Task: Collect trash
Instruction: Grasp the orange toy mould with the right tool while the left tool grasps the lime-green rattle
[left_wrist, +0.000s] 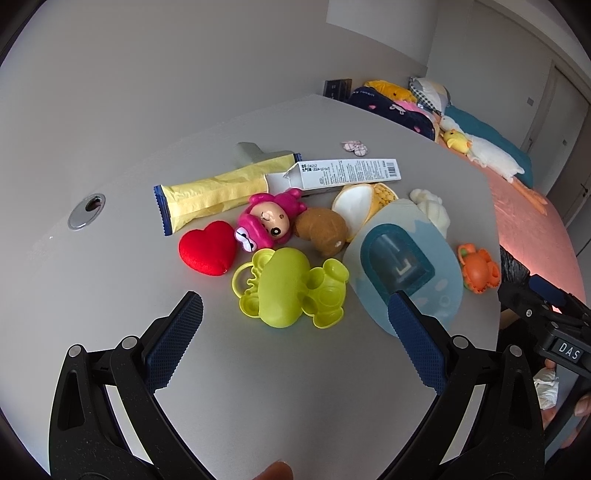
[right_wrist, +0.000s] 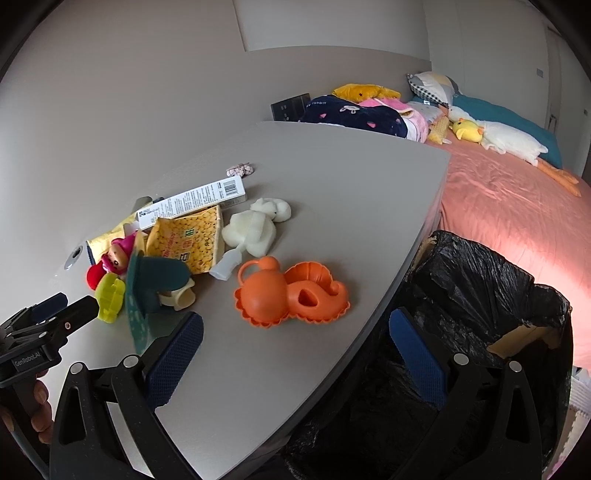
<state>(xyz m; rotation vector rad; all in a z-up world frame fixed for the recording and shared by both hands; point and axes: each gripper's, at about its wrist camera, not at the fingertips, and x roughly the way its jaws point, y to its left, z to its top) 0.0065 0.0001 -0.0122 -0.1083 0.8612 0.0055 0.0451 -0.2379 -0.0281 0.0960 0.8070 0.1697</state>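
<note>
On the grey table (left_wrist: 110, 122) lies mixed clutter. Trash items include a yellow wrapper with blue ends (left_wrist: 214, 194), a torn white carton (left_wrist: 347, 172) (right_wrist: 192, 201), a yellow corn snack bag (right_wrist: 188, 240) (left_wrist: 369, 203), and blue blister packaging (left_wrist: 406, 269) (right_wrist: 147, 291). My left gripper (left_wrist: 295, 317) is open just before a lime green toy (left_wrist: 284, 288), nothing between its fingers. My right gripper (right_wrist: 295, 338) is open over the table's right edge, near an orange toy (right_wrist: 288, 291). A bin lined with a black bag (right_wrist: 480, 295) stands beside the table.
Toys sit among the trash: a red heart (left_wrist: 208, 247), a pink doll (left_wrist: 266, 221), a brown plush (left_wrist: 325, 230), white foam pieces (right_wrist: 255, 225) (left_wrist: 432, 210). A small pink wrapper (left_wrist: 354, 146) lies farther back. A cable hole (left_wrist: 86, 210) is at left. A bed (right_wrist: 517, 206) lies beyond.
</note>
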